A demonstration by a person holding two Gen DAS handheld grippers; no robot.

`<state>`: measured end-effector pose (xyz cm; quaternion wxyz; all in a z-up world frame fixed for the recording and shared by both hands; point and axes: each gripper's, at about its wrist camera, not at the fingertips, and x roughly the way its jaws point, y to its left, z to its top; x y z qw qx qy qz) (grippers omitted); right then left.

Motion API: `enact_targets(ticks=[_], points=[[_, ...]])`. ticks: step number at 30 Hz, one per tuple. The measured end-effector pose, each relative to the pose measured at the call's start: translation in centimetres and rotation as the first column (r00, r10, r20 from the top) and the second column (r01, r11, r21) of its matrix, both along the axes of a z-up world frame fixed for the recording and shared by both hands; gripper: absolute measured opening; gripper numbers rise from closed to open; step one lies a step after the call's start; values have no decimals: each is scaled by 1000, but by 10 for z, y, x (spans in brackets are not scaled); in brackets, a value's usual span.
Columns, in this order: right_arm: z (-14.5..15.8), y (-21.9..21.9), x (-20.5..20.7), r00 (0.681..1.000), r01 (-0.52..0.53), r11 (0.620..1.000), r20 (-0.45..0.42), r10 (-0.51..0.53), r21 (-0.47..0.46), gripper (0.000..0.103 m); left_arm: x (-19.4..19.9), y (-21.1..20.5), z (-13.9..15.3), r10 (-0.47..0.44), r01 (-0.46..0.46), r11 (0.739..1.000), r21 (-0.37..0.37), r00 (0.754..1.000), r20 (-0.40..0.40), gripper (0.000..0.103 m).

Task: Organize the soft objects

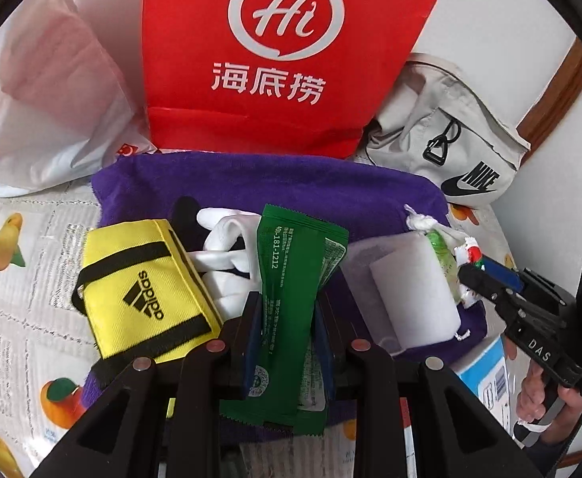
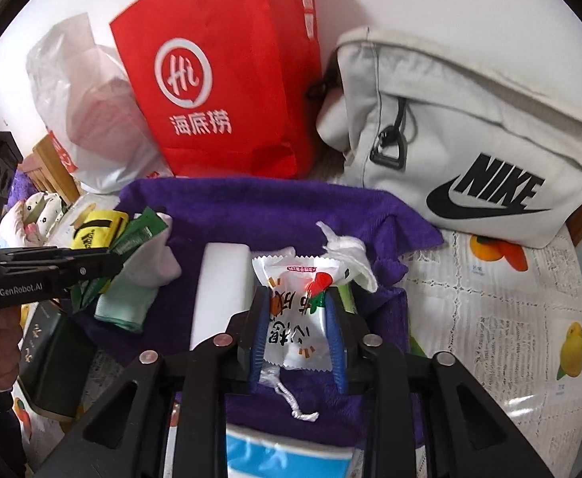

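Left gripper (image 1: pixel 287 318) clamping green sachet (image 1: pixel 291 279), right gripper (image 2: pixel 298 318) clamping white snack packet (image 2: pixel 294 318) above purple towel (image 2: pixel 275 207); likely light, crinkly, slippery, best pinched mid-body.

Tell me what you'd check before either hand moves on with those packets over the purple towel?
1. Left gripper shut on green packet: ok.
2. Right gripper shut on white snack packet: ok.
3. Grip firm enough to lift: cannot tell.
4. Purple towel lies under the pile: ok.
5. Red bag open to receive items: cannot tell.
6. The two grippers apart from each other: ok.
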<state>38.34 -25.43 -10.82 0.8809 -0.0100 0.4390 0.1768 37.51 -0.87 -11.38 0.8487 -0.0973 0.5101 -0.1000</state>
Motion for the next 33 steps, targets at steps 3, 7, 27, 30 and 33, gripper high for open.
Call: enact_targets(ticks=[3,7,27,30,33], points=[[-6,-1,4,1000,1,1000,-24,-1,19,44,5,-1,-2,-2,2,1000,-2,1000,-4,28],[-4,-2,5,1000,11,999,-10,-11,35,61,11,2,-1,9,-9,1000,-4,1000,5,37],[51,2,-60,987,94,995,132,-88,-36,88,-52,23,45,49,-54,996,67,996,71,69],[64,3,-87,979,125,991,169,-116,-42,90,-79,23,62,41,-49,996,71,994,105,78],[76,1,-112,975,144,989,174,-138,-22,92,-102,21,75,40,-49,996,70,990,132,82]])
